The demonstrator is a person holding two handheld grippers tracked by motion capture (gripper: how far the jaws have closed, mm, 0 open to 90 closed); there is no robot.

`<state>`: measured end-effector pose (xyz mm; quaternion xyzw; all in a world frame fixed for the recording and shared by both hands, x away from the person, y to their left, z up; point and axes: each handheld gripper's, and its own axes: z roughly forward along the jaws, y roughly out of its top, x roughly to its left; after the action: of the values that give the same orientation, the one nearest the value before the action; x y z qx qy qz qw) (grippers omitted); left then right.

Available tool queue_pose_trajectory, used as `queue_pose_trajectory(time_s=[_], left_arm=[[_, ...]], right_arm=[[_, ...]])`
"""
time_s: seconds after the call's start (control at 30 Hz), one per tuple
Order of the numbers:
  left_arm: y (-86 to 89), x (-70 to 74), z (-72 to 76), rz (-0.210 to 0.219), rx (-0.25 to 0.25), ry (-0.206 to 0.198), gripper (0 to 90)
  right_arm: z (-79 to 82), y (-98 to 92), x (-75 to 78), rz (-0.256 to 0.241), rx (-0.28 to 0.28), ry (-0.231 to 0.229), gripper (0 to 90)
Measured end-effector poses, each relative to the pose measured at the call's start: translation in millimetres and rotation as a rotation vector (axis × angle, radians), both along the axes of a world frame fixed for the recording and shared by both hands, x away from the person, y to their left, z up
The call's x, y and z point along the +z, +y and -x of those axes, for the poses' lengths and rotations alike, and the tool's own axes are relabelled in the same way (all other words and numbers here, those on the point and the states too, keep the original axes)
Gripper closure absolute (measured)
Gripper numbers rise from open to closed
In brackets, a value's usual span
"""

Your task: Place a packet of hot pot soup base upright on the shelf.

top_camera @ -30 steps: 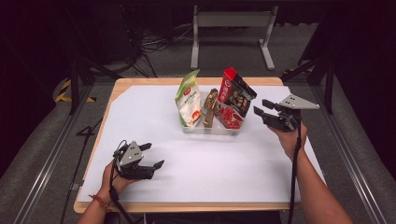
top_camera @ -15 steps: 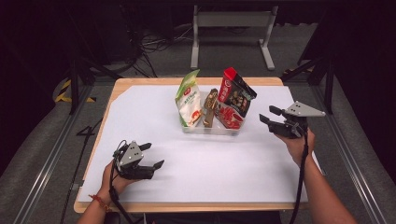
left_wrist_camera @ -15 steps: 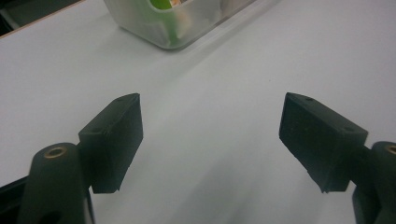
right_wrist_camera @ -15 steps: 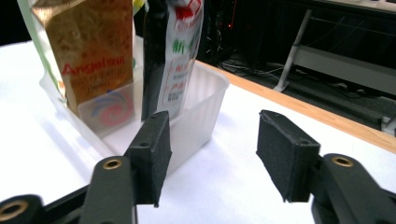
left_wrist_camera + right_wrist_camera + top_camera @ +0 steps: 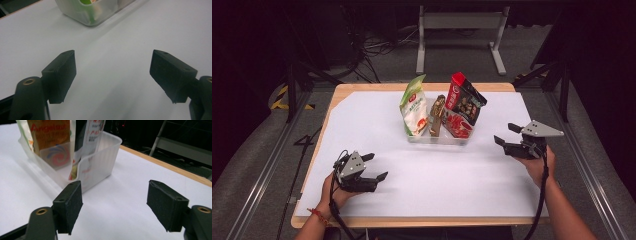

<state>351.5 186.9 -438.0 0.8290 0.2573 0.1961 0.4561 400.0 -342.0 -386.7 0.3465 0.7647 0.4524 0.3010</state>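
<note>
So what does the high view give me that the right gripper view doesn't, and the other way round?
High view alone: the left tool low on the white table cover, the green-and-white snack pouch whole, and the red-and-black snack bag. Right gripper view alone: the right tool from close by, jaws wide apart with nothing between them, and an orange packet behind the bin wall. Both: the clear plastic bin of upright packets on the white cover.

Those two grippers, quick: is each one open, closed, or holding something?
Left gripper: jaws open, holding nothing, above the white table cover.
Right gripper: jaws open, holding nothing, beside the clear bin.
</note>
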Motion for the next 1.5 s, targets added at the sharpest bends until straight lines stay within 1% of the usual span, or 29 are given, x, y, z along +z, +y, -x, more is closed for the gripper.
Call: queue_pose_trajectory(time_s=[0.07, 0.1, 0.13, 0.17, 0.23, 0.33, 0.37, 0.4, 0.47, 0.5, 0.53, 0.63, 0.73, 0.77, 0.83, 0.93, 1.03, 1.07, 1.1, 1.13, 1.3, 1.37, 1.47, 1.5], left_arm=[[0.0, 0.0, 0.0, 0.0, 0.0, 0.0, 21.7], [0.0, 0.1, 0.1, 0.004, -0.001, 0.002, 21.7], [0.0, 0.4, 0.2, 0.008, -0.001, 0.0, 21.7], [0.2, 0.9, 0.4, 0.005, -0.002, -0.002, 21.7], [0.1, 1.0, 0.8, 0.007, -0.001, -0.003, 21.7], [0.1, 0.8, 0.5, 0.002, -0.002, -0.003, 21.5], [0.0, 0.8, 0.8, 0.004, 0.0, -0.003, 21.4], [0.1, 1.0, 0.7, 0.0, -0.001, -0.006, 21.3], [0.7, 0.8, 0.7, 0.0, -0.001, -0.007, 21.2], [0.7, 0.8, 0.7, 0.0, -0.001, -0.007, 21.1], [0.7, 0.1, 0.8, -0.01, 0.005, -0.008, 20.9], [0.9, -0.3, 0.9, -0.011, 0.004, -0.011, 20.7], [-0.3, -0.2, 1.6, -0.024, 0.001, -0.019, 20.3], [-0.3, -0.2, 1.6, -0.024, 0.001, -0.019, 20.3], [-1.2, -0.5, 1.6, -0.029, -0.001, -0.019, 20.3], [-2.0, -0.6, 1.8, -0.038, -0.005, -0.024, 20.2], [-1.8, -0.5, 1.9, -0.035, -0.005, -0.024, 20.2], [-1.7, -0.5, 1.9, -0.036, -0.004, -0.024, 20.1], [-1.5, -0.6, 2.0, -0.037, -0.005, -0.025, 20.1], [-1.4, -0.6, 2.1, -0.037, -0.005, -0.024, 20.1], [0.2, -1.2, 3.4, -0.041, 0.0, -0.024, 20.0], [0.8, -1.2, 3.5, -0.037, 0.003, -0.022, 19.9], [0.8, -0.3, 4.1, -0.039, 0.007, -0.024, 19.9], [0.7, -0.1, 4.7, -0.039, 0.007, -0.026, 19.9]], right_arm=[[2.7, -2.2, -1.7, 0.014, -0.003, 0.006, 25.0], [5.4, -3.8, -2.7, 0.016, 0.005, 0.009, 24.9], [7.5, -5.1, -3.7, 0.023, 0.008, 0.002, 24.4], [10.4, -6.1, -5.0, 0.025, 0.01, 0.001, 23.8], [13.4, -7.5, -7.3, 0.033, 0.024, 0.011, 22.6], [18.8, -7.4, -10.5, 0.064, 0.035, 0.021, 21.6], [21.1, -7.1, -10.8, 0.082, 0.037, 0.019, 20.4], [22.7, -7.3, -10.8, 0.09, 0.045, 0.018, 20.3], [27.3, -8.4, -11.2, 0.089, 0.055, 0.016, 19.9], [29.6, -9.1, -11.9, 0.095, 0.062, 0.017, 18.9], [32.2, -9.6, -13.0, 0.104, 0.07, 0.02, 18.4], [36.3, -11.1, -15.5, 0.112, 0.076, 0.023, 18.4], [43.3, -13.3, -23.9, 0.121, 0.078, 0.042, 17.8], [43.3, -13.3, -23.9, 0.121, 0.078, 0.042, 17.8], [46.1, -13.3, -28.3, 0.133, 0.077, 0.056, 17.6], [51.5, -13.0, -32.4, 0.138, 0.08, 0.071, 17.2], [57.5, -14.1, -34.2, 0.124, 0.088, 0.082, 17.2], [61.8, -15.2, -35.4, 0.126, 0.084, 0.081, 16.9], [61.8, -15.2, -35.4, 0.126, 0.084, 0.081, 16.9], [63.7, -16.6, -36.6, 0.118, 0.083, 0.086, 16.9], [74.2, -23.5, -43.0, 0.12, 0.07, 0.116, 16.0], [78.5, -26.2, -44.1, 0.108, 0.071, 0.116, 16.0], [84.2, -28.6, -48.7, 0.106, 0.069, 0.124, 15.7], [86.4, -28.6, -50.1, 0.111, 0.071, 0.117, 15.7]])
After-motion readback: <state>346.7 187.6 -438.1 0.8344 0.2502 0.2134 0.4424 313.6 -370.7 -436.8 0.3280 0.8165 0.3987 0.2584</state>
